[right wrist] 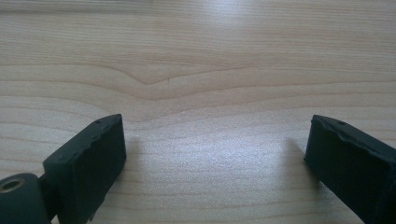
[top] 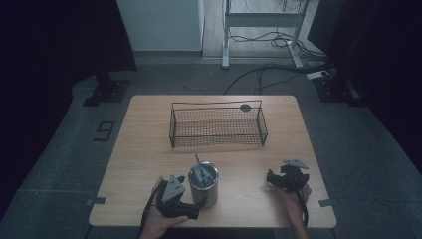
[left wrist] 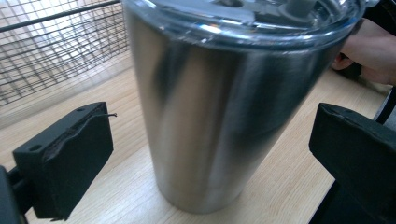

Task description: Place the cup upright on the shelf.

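Note:
A stainless steel tumbler with a clear lid and a thin straw stands upright near the table's front edge. My left gripper, held in a hand, sits just left of it. In the left gripper view the tumbler stands between the open jaws, with a gap on each side. My right gripper rests low over the table to the tumbler's right, pointing left. Its jaws are wide open over bare wood, and the right gripper has nothing between them.
A black wire basket stands at the middle back of the wooden table, and its mesh shows behind the tumbler. The person's right hand lies beyond the tumbler. Cables and desk legs are on the floor behind.

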{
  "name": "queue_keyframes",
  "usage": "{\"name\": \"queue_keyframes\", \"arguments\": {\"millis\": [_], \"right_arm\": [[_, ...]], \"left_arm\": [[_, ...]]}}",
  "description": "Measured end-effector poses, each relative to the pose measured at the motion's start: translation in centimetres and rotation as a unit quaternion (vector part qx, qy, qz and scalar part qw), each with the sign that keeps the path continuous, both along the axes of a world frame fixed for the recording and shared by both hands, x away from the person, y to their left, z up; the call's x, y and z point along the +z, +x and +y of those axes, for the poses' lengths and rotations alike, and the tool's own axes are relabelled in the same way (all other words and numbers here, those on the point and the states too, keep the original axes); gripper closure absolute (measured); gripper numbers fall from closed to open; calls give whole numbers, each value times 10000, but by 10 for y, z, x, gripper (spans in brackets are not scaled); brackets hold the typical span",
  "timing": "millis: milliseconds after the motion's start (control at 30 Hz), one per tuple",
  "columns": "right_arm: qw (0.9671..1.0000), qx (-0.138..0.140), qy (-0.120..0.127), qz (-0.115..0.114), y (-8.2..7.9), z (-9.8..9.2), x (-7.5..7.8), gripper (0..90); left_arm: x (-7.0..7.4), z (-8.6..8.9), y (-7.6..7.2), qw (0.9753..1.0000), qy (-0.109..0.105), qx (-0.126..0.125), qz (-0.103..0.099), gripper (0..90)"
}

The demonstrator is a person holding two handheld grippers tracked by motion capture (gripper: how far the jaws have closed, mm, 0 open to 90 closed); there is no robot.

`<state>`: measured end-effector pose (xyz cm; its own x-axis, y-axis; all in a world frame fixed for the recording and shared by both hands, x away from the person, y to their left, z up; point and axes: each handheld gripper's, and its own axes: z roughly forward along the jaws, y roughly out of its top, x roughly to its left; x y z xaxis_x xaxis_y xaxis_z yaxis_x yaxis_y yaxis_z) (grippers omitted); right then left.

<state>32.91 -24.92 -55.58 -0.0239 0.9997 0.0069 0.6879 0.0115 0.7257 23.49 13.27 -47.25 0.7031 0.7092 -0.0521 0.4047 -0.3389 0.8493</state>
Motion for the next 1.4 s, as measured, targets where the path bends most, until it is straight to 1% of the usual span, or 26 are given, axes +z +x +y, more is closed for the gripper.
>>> {"name": "queue_keyframes", "arguments": {"millis": [67, 133, 167, 267, 400, 433, 500, 533, 600, 667, 700, 733, 800, 1033, 1133, 1267, 1300, 1400], "right_arm": [[10000, 0, -2, -1, 0, 0, 0, 49], [10000, 3, -5, 8, 0, 0, 0, 50], [10000, -1, -1, -1, 0, 0, 0, 50], [10000, -2, -2, -3, 0, 0, 0, 51], [10000, -7, -2, -6, 0, 0, 0, 53], [10000, -7, -2, -6, 0, 0, 0, 53], [10000, -9, -3, -7, 0, 0, 0, 53], [10000, -9, -4, -8, 0, 0, 0, 54], [10000, -9, -7, -12, 0, 0, 0, 55], [10000, -10, -4, -11, 0, 0, 0, 55], [10000, -10, -4, -11, 0, 0, 0, 55], [10000, -13, -3, -11, 0, 0, 0, 55], [10000, -12, -2, -11, 0, 0, 0, 55], [10000, -11, -2, -12, 0, 0, 0, 55], [10000, -12, -1, -12, 0, 0, 0, 55], [10000, -14, 0, -13, 0, 0, 0, 57], [10000, -14, 0, -13, 0, 0, 0, 57], [10000, -19, -2, -22, 0, 0, 0, 63]], "left_arm": [[-1, -2, 1, 10000, 15, -25, -2, 0], [-2, -7, 5, 10000, 85, -48, 8, 0], [-2, -13, 9, 9998, 147, -90, 21, 0], [-1, -17, 12, 9998, 155, -118, 17, 0], [1, -26, 20, 9998, 209, -59, -10, 0], [1, -26, 20, 9998, 209, -59, -10, 0], [1, -28, 24, 9999, 118, -34, 17, 0], [0, -29, 26, 9999, 110, -28, 24, 0], [-1, -32, 28, 9999, 160, 3, 8, 0], [-5, -37, 28, 9998, 153, 138, -52, 6], [-5, -37, 28, 9998, 153, 138, -52, 28], [-5, -37, 28, 9997, 121, 206, -82, 28], [-5, -37, 28, 9997, 93, 229, -42, 28], [-5, -36, 27, 9998, 119, 165, -89, 37], [-5, -34, 28, 9998, 92, 149, -61, 38], [-4, -31, 30, 9996, -47, 280, 25, 38], [-4, -31, 30, 9996, -47, 280, 25, 38], [-5, -33, 28, 9991, -103, 422, -35, 39]]}}
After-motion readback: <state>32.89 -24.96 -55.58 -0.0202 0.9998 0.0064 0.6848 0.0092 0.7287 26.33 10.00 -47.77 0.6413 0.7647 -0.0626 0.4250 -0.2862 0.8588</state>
